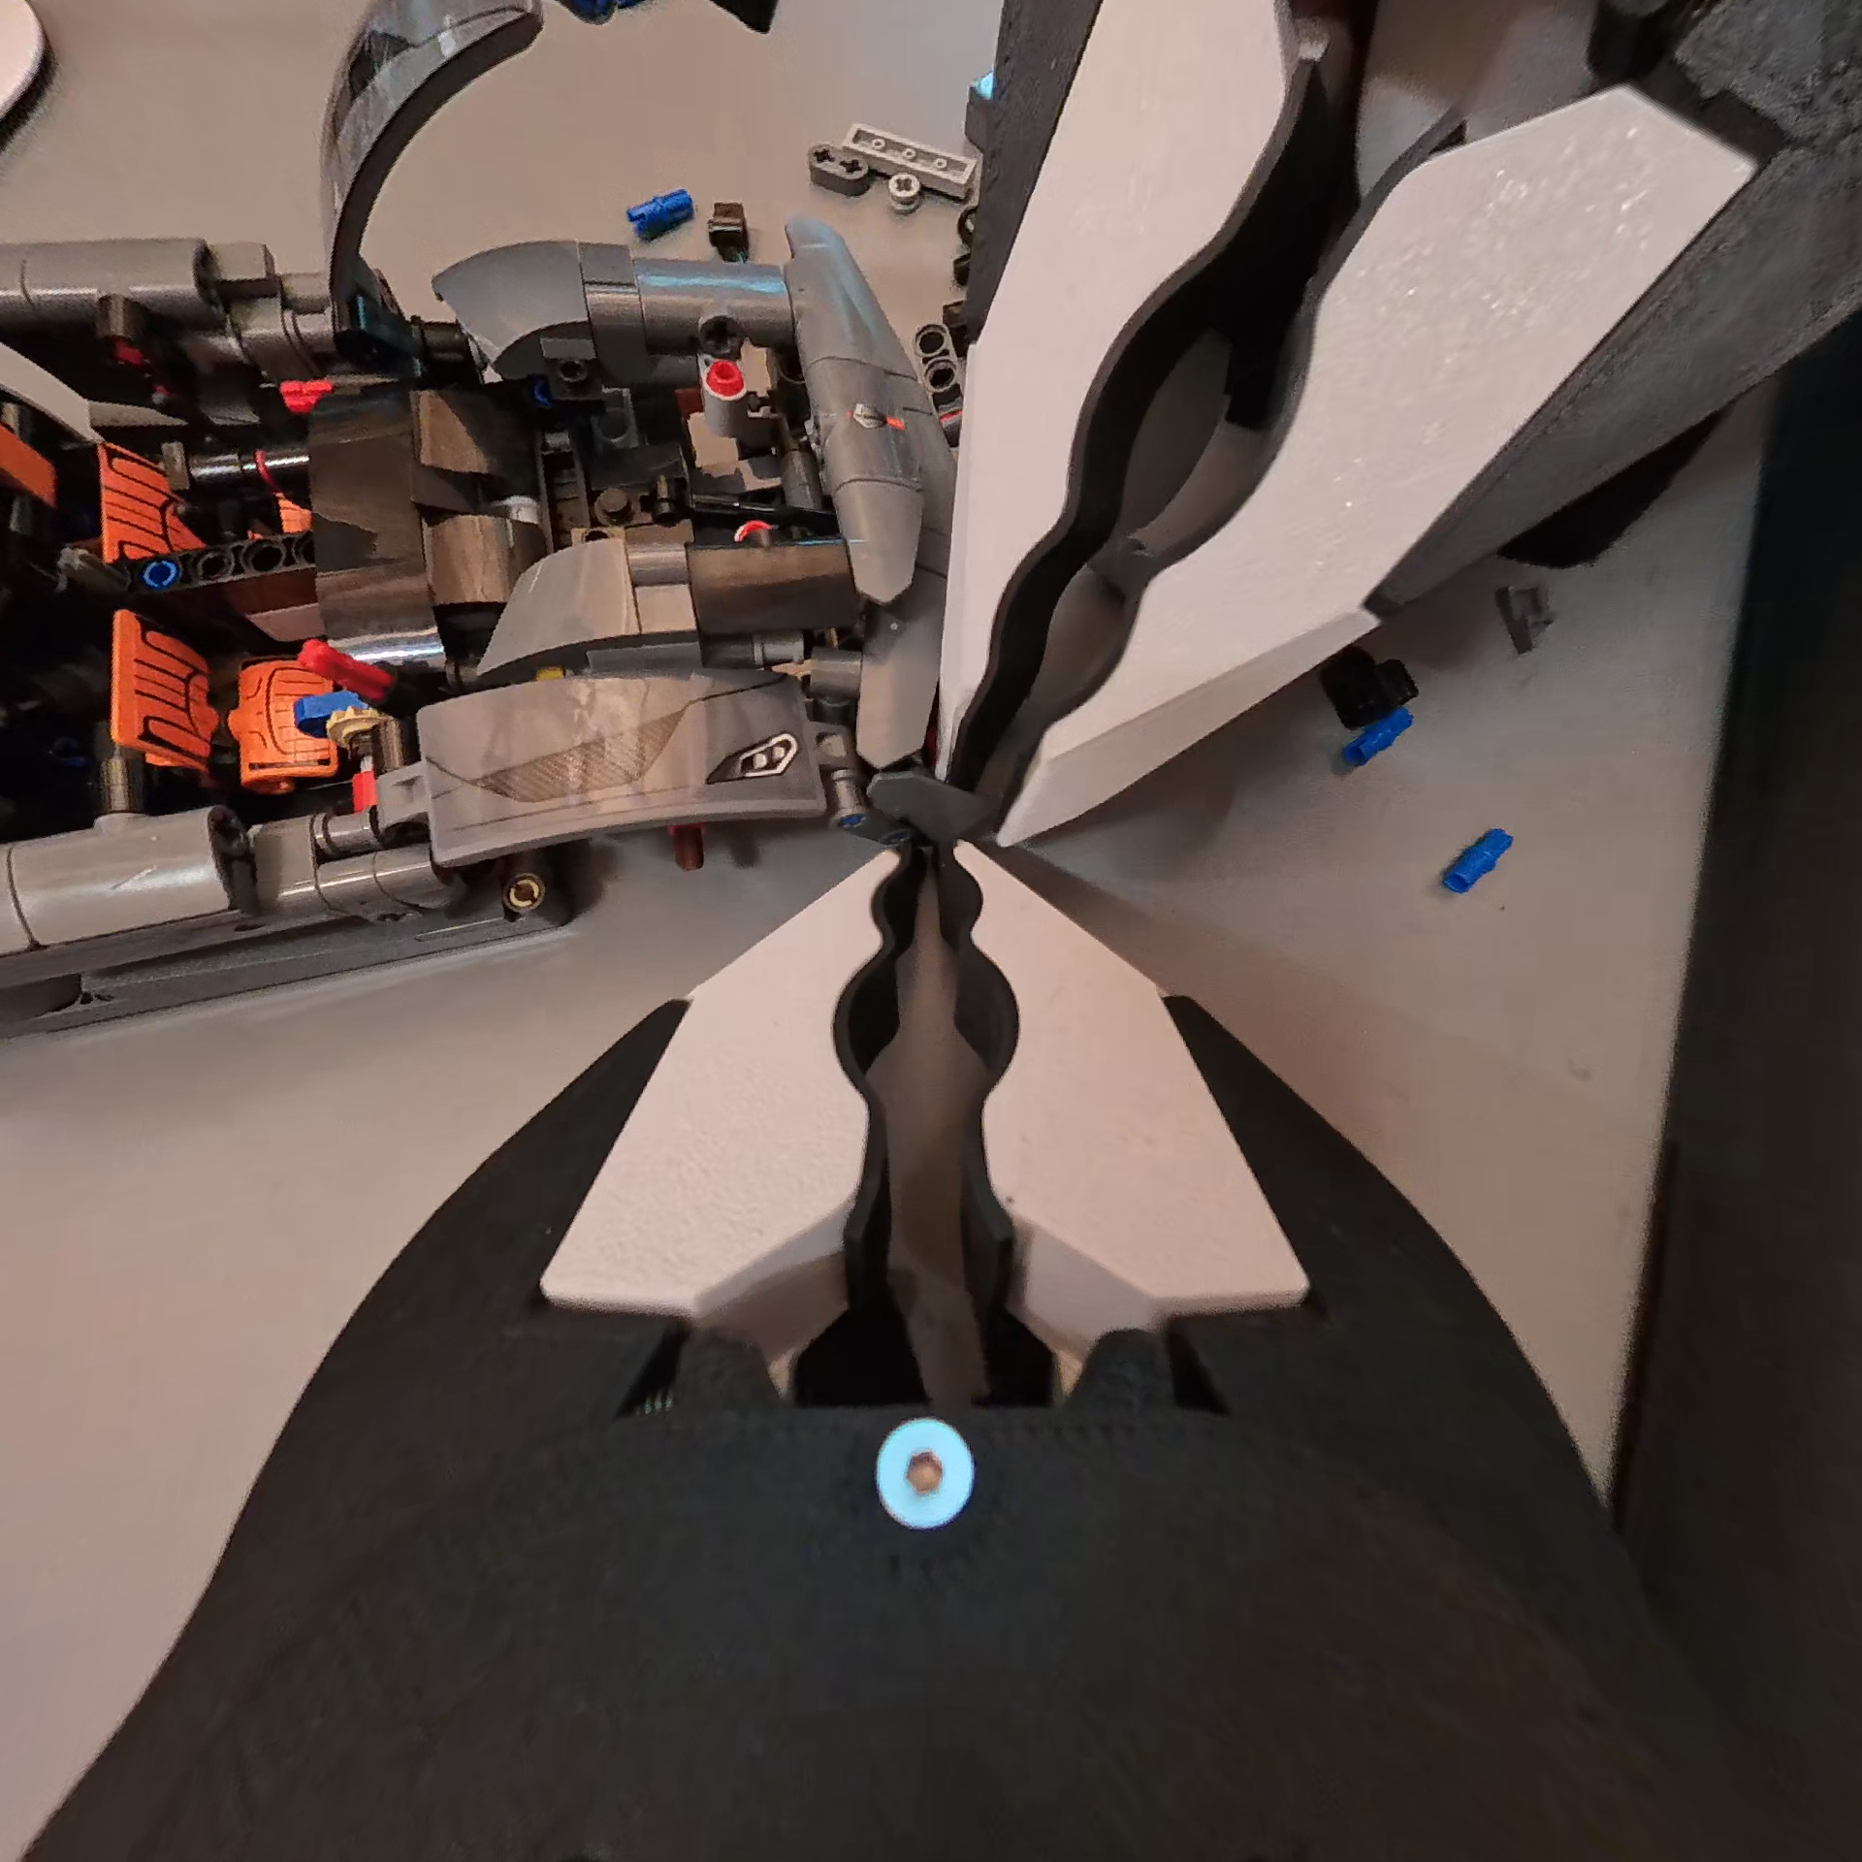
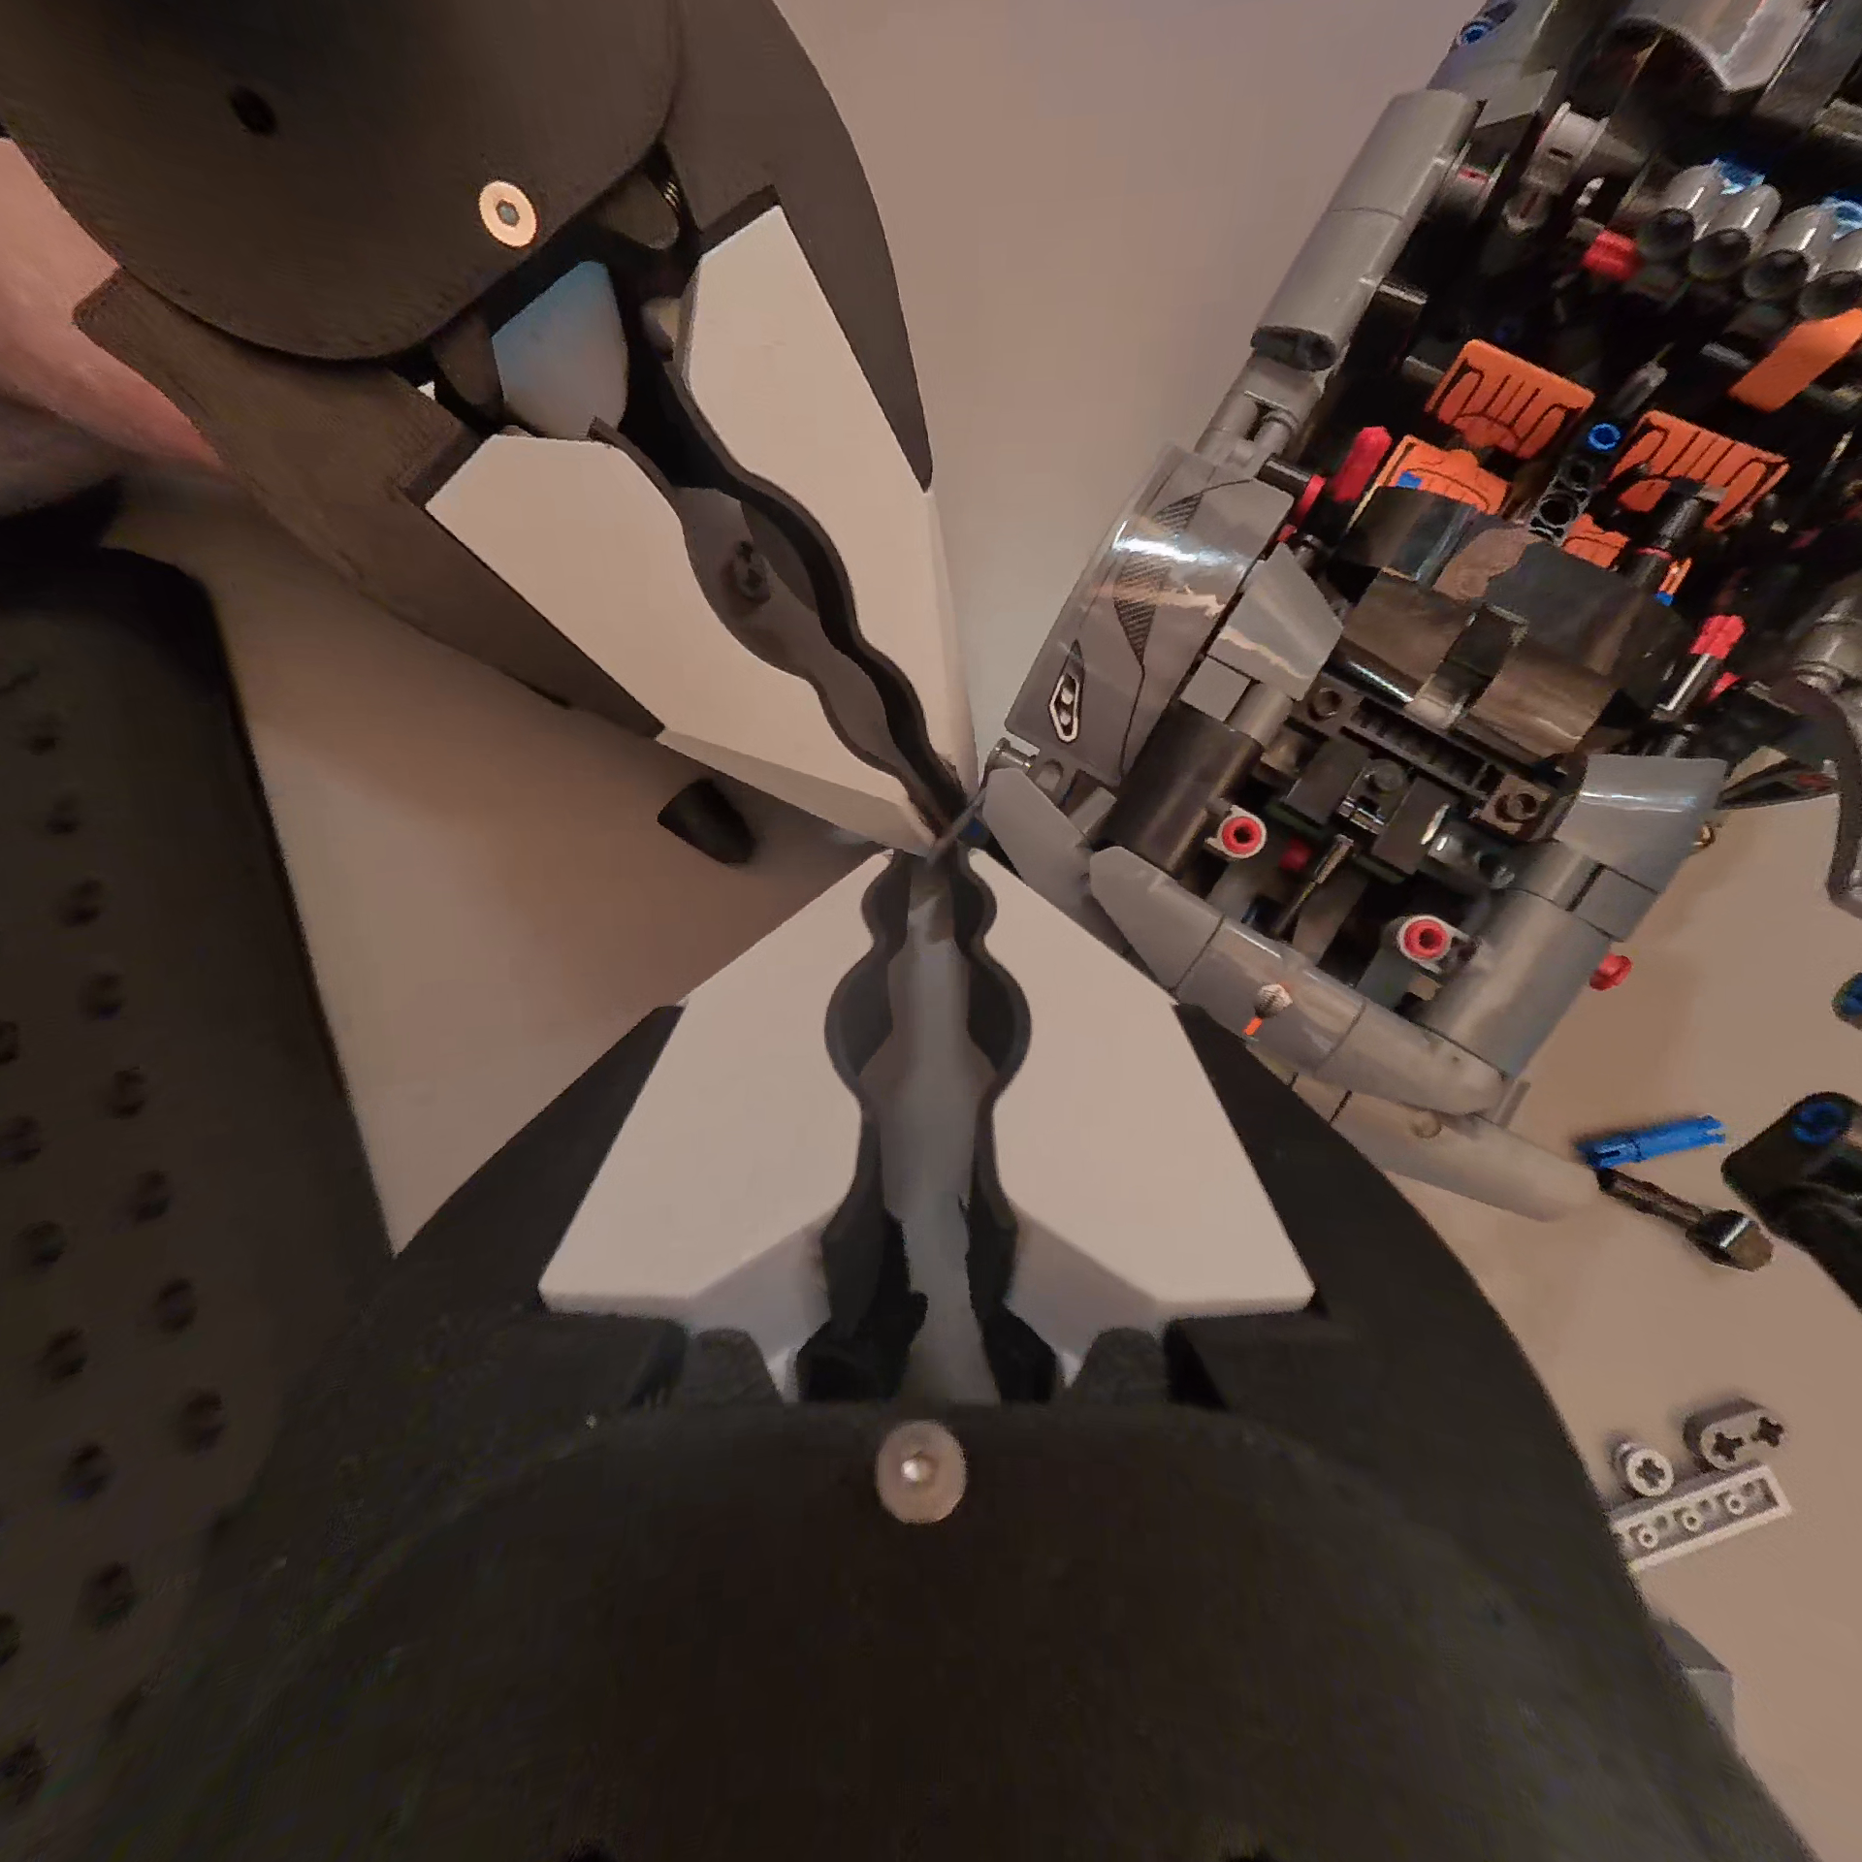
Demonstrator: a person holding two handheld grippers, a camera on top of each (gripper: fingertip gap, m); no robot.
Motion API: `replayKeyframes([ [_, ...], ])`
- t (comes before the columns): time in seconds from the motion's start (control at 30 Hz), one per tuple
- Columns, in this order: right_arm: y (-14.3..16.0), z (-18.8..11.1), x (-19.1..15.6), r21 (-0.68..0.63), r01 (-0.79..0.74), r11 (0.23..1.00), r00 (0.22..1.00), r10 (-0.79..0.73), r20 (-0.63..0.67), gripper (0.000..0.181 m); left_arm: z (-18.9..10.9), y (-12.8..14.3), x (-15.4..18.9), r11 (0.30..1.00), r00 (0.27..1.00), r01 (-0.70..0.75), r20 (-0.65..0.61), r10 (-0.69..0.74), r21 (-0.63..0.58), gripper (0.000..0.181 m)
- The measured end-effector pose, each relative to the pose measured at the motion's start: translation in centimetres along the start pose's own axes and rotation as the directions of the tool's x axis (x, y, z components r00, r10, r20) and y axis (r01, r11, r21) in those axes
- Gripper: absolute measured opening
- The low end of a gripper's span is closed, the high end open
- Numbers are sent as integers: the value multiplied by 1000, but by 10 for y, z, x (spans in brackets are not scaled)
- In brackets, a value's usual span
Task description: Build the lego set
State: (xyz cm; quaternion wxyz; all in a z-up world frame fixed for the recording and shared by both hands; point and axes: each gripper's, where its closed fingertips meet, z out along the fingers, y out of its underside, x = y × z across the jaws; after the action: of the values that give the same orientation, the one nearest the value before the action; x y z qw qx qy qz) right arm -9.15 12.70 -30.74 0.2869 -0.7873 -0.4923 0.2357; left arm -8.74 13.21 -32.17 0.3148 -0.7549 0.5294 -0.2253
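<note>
Both claws (image 1: 922, 856) pinched over pale tabletop (image 1: 302, 1159)

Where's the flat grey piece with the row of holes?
In the left wrist view, the flat grey piece lies on the table at the top, beyond the grey lego car.

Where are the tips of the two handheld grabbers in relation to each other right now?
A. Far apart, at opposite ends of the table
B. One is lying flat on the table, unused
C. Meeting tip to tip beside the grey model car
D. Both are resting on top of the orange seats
C: the left gripper and the right gripper meet at their closed tips on a small dark piece, right beside the grey model car.
</note>
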Motion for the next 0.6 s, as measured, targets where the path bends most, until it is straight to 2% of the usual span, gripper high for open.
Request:
replayKeyframes([
  [0.43, 0, 2, 8, -41, 110, 993, 990, -113, -83, 0, 2, -3, 1, 1000, 1000, -21, 14, 21, 8, 0],
  [0.6, -1, 2, 7, -33, 110, 993, 990, -112, -80, 0, 0, -3, -1, 1000, 1000, -11, 16, 11, 15, 0],
])
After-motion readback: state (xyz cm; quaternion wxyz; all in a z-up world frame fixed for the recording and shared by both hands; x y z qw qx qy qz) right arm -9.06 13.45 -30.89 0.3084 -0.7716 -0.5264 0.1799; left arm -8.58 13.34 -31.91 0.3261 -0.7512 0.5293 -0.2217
